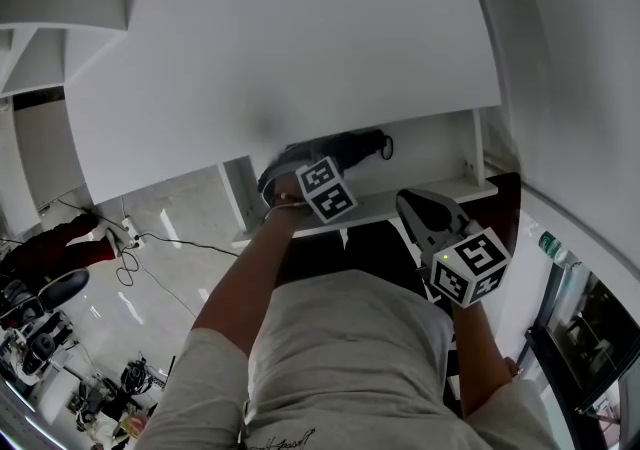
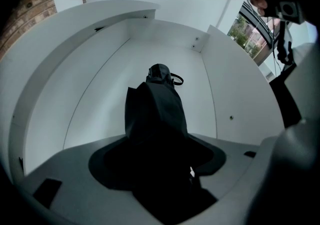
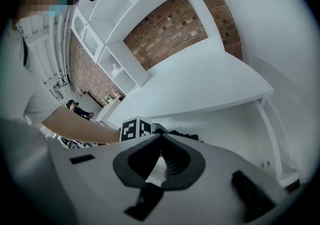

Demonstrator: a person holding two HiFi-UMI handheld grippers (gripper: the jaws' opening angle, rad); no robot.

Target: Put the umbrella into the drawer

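The left gripper [image 2: 159, 169] pointed steeply down into the drawer [image 2: 100, 89]. Its jaws stood wide on either side of the near end of the black folded umbrella [image 2: 155, 109], and they looked slack rather than pressing. The umbrella lay along the drawer's white floor, and the end with the strap loop [image 2: 176, 79] pointed toward the back wall. From where I stood it seemed to rest there under its own weight.

The right gripper [image 3: 162, 141] hung off to the side, outside the drawer. Its jaws were closed tip to tip with nothing between them. The drawer stuck out from under the white tabletop [image 1: 300, 38].

I took the umbrella for a light thing, with loose, slippery cloth wrapped over a stiff shaft and ribs. The folds would likely give and slide under a pinch. The firmest hold would be across the middle of the bundle, squeezing down to the shaft, or on the hard handle end. The cloth edges and the thin loop would be poorer places.
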